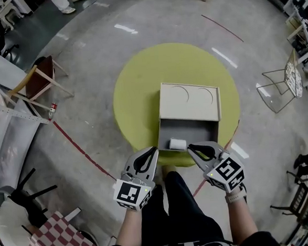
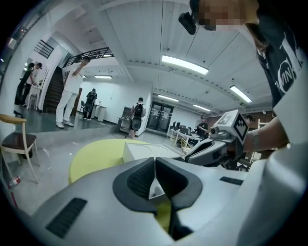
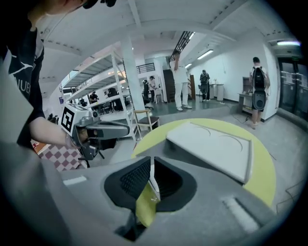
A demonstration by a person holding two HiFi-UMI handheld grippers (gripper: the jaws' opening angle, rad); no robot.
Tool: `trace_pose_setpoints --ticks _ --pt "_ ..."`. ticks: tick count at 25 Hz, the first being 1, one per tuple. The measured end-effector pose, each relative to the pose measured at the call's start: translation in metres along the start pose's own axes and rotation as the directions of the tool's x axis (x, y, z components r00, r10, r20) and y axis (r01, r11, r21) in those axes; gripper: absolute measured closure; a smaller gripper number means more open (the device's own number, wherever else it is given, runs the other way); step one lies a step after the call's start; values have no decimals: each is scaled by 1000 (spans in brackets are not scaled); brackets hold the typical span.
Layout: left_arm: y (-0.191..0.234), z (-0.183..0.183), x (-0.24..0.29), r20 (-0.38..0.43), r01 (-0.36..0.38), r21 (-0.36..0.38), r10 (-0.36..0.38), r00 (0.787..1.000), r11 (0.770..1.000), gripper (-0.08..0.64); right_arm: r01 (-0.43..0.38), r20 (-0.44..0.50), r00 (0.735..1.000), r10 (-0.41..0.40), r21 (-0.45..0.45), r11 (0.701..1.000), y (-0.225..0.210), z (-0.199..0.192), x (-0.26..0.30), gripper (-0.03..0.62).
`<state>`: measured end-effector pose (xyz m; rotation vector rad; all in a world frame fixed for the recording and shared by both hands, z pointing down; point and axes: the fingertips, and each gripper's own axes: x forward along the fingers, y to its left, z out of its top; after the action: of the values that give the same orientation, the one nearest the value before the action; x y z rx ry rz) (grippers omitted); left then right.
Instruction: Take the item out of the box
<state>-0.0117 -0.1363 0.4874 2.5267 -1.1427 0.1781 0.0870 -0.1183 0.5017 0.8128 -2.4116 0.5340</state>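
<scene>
- From the head view I have the open box on the round yellow-green table, with its lid folded back flat on the far side.
- The item, a small white roll, lies inside the box against the near wall, roughly midway along it.
- My left gripper sits at the table's near edge, tips just left of the item and close to the box's front corner. I can't quite tell from here whether it touches the box.
- In the left gripper view its jaws are pressed together at the tips with nothing between them; only a sliver of white box shows through the gap lower down.
- My right gripper mirrors it, tips just right of the item at the box's front edge.
- In the right gripper view its jaws meet at the tips as well, gripping nothing.
- The item lies between the two grippers, held by neither.
- A wooden chair stands on the floor well off to the left.
</scene>
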Motion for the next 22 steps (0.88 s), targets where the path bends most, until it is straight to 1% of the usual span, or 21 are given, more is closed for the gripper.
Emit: trace_pose_setpoints --ticks 2,5,7,10,13,17,22 --pt "2 -3 2 -8 -3 -4 3 1000 1000 543 -28 -44 999 28 -11 1000 -2 -3 10 575" --pt "10 -10 3 -19 -23 -19 23 1000 1000 544 -82 -94 992 82 0 997 -6 -6 24 565" --pt "15 -15 3 -26 -35 -29 34 999 999 543 -113 -127 985 113 11 994 -9 -9 33 554" --pt "17 -21 3 -40 -40 -37 39 998 998 543 -149 -199 969 145 -6 989 -17 -18 45 533" --pt "20 -22 4 -47 -54 -38 52 998 998 543 -197 -282 942 184 -19 980 -19 -28 53 512" --pt "26 -19 5 -32 -58 -41 57 998 997 543 -257 -360 904 231 -27 966 -18 -32 65 484" --pt "32 -14 6 -12 -64 -55 63 998 996 543 -316 -443 849 287 8 949 -18 -42 77 433"
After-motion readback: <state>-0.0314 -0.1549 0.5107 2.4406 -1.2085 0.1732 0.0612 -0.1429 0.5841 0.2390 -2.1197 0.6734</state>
